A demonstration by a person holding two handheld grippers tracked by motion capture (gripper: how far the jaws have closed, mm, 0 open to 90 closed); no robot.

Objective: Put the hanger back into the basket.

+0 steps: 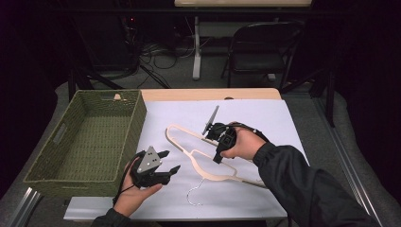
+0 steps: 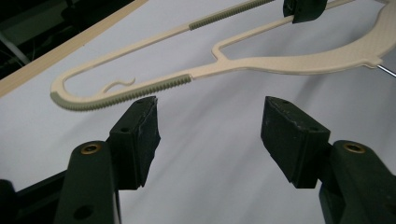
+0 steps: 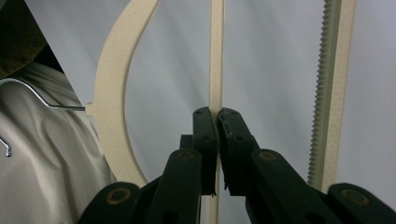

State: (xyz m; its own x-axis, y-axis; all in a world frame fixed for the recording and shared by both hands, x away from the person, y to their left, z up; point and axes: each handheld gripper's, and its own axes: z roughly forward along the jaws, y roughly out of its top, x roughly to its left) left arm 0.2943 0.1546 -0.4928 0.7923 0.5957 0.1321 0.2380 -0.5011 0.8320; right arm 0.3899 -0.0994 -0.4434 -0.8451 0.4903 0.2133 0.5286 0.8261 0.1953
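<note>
High view: right gripper (image 1: 218, 142) fingers (image 3: 205, 135) clench the cream hanger's (image 1: 189, 144) thin bar; left gripper (image 1: 166, 163), fingers released, hovers beside the hanger near the green basket (image 1: 127, 137).

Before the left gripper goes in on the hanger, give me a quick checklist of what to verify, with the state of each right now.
1. Right gripper clamped on the hanger: ok, its jaws are shut on the thin cross bar.
2. Left gripper ready to take hold: ok, its jaws stand apart with nothing between them.
3. Left gripper lined up with the hanger: ok, the ribbed shoulder end lies just beyond its pads, not yet touched.
4. Wire hook free: ok, it lies on the white sheet clear of both grippers.
5. Green basket ready to receive: ok, nothing visible inside.
6. Grip firm enough to lift: cannot tell.
</note>
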